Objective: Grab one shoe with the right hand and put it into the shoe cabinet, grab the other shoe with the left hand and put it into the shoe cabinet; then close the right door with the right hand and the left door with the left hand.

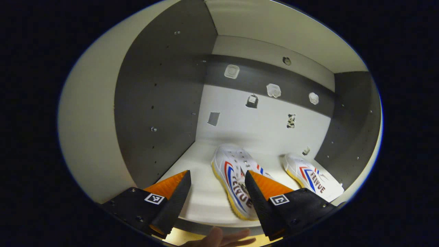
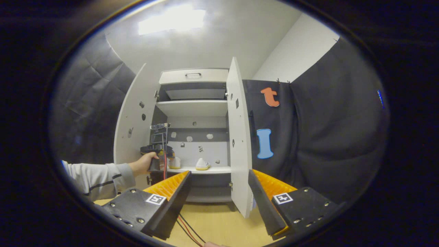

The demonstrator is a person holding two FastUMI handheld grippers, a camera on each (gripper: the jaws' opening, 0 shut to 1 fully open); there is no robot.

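Note:
Two white shoes with red and blue stripes lie on the cabinet's white shelf (image 1: 202,202). In the left gripper view one shoe (image 1: 230,171) is near the middle and the other shoe (image 1: 313,178) is to the right. My left gripper (image 1: 217,174) stands open just in front of the shelf, holding nothing, and its right finger (image 1: 260,195) overlaps the nearer shoe. In the right gripper view both shoes (image 2: 175,162) (image 2: 203,164) sit inside the open cabinet (image 2: 193,106). My right gripper (image 2: 219,173) is open and empty, well back from the cabinet.
Both doors stand open: the left door (image 2: 132,127) and the right door (image 2: 238,137). A hand (image 2: 144,164) with a grey sleeve (image 2: 99,178) holds the left gripper at the shelf. A drawer (image 2: 193,76) tops the cabinet. Cables (image 2: 187,228) trail over the wooden floor (image 2: 223,223).

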